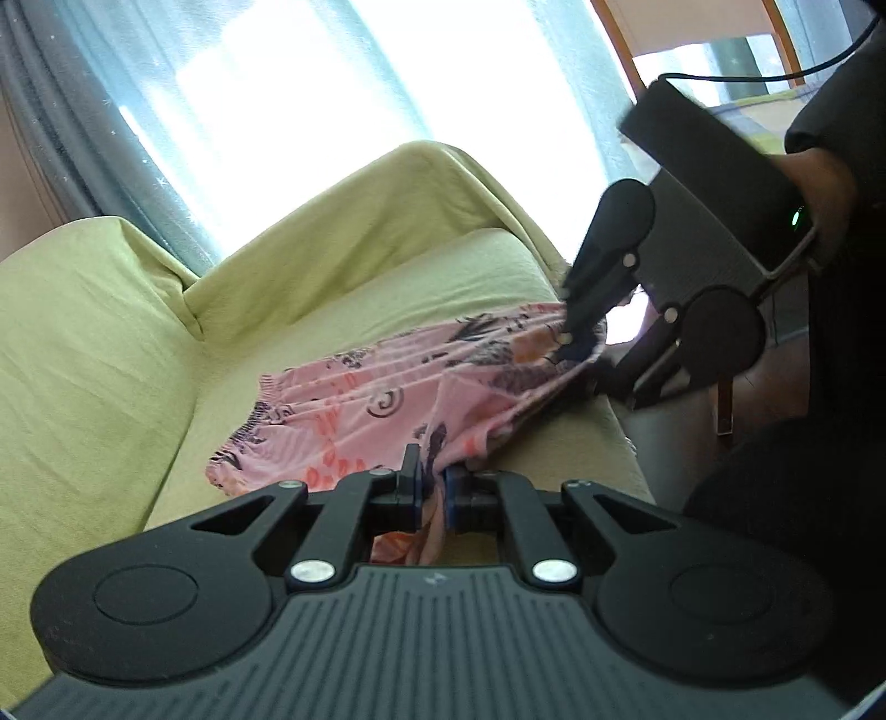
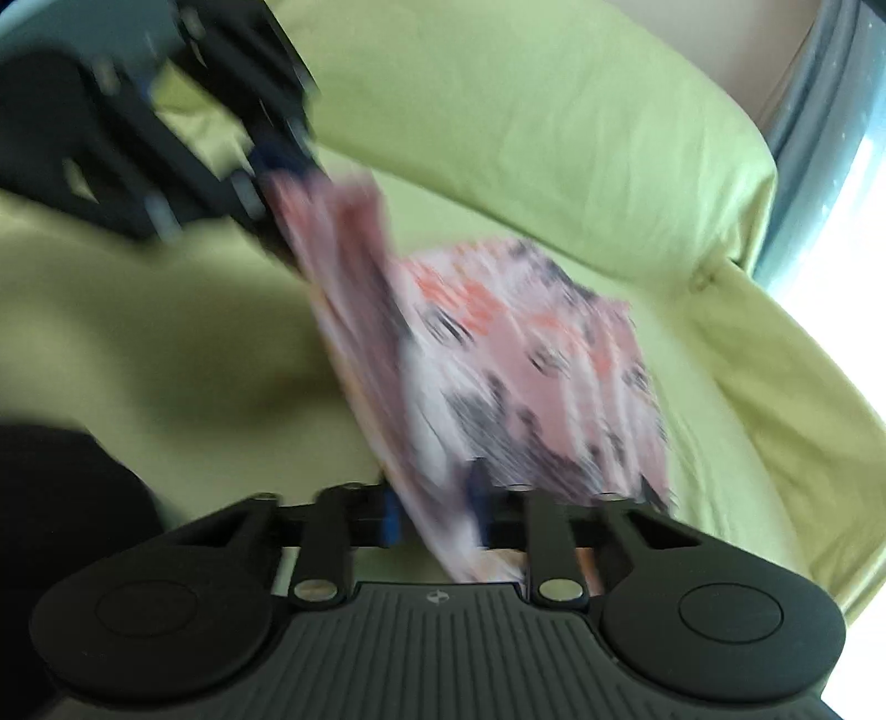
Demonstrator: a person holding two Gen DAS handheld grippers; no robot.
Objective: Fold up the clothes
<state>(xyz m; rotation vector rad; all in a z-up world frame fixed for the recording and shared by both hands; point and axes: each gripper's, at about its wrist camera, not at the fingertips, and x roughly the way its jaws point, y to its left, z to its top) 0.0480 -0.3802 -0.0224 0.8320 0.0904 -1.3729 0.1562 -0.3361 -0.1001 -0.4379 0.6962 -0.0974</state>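
Observation:
A pink garment (image 1: 360,410) printed in black and orange lies on the seat of a sofa (image 1: 99,354) under a green cover, its near edge lifted. My left gripper (image 1: 434,493) is shut on the near edge of the cloth. My right gripper (image 1: 570,338) pinches the corner at the right, by the seat's edge. The cloth stretches in taut folds between the two. In the blurred right wrist view the pink garment (image 2: 526,354) runs from my right gripper (image 2: 437,509), whose pads have cloth between them, up to my left gripper (image 2: 277,166).
The sofa's backrest (image 1: 354,221) and armrest rise behind and left of the garment. A bright curtained window (image 1: 310,83) is behind. A person's hand (image 1: 819,183) holds the right gripper. Wooden furniture (image 1: 775,33) stands at the top right, and the floor lies beyond the seat edge.

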